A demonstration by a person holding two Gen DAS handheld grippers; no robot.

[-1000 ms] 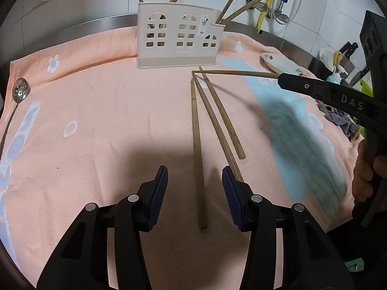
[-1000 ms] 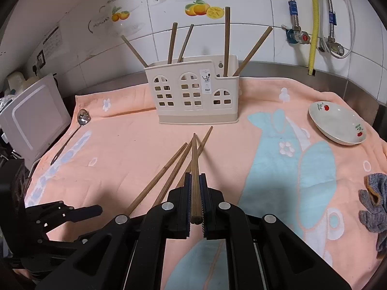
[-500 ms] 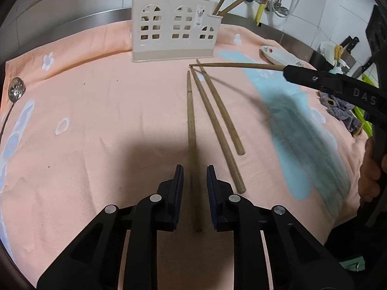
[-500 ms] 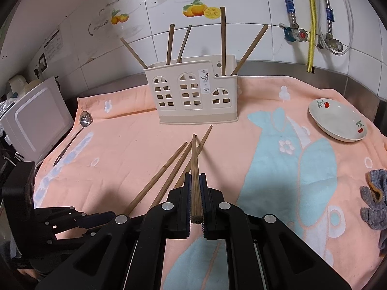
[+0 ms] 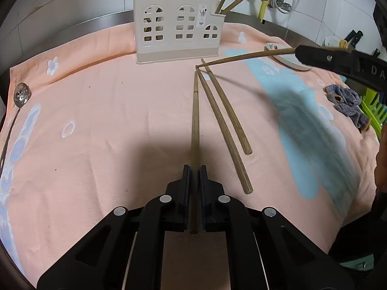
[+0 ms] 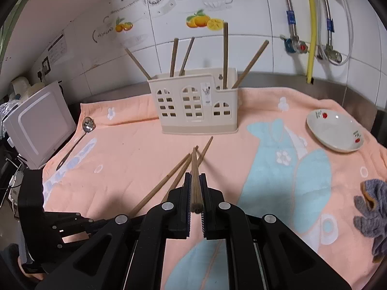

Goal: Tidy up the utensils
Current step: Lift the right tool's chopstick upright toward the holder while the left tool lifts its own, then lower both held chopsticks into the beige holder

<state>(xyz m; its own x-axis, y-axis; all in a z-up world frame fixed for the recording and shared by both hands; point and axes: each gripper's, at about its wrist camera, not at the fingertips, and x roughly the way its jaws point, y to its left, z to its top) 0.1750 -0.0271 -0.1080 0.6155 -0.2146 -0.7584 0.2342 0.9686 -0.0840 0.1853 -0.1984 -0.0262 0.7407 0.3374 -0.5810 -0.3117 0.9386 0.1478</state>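
Note:
A brown chopstick (image 5: pixel 195 120) lies on the peach towel (image 5: pixel 108 120), pointing at the cream utensil holder (image 5: pixel 177 29). My left gripper (image 5: pixel 195 169) is closing tight on its near end, and the pads press on it. Two more chopsticks (image 5: pixel 222 130) lie just to its right. My right gripper (image 6: pixel 195 176) is shut on another chopstick (image 6: pixel 194 163), held above the towel with its tip over the far ends of the lying ones. In the left wrist view that held chopstick (image 5: pixel 246 56) comes in from the right. Several chopsticks stand in the holder (image 6: pixel 193 106).
A slotted metal spoon (image 5: pixel 21 95) lies at the towel's left edge. At the right are a white dish (image 6: pixel 335 130) and a grey cloth (image 6: pixel 372 212). A white appliance (image 6: pixel 38 123) stands left of the towel. Tiled wall and pipes rise behind the holder.
The left jaws went from wide apart to shut around the near end of the leftmost lying chopstick. The right gripper kept its hold on its chopstick and barely moved.

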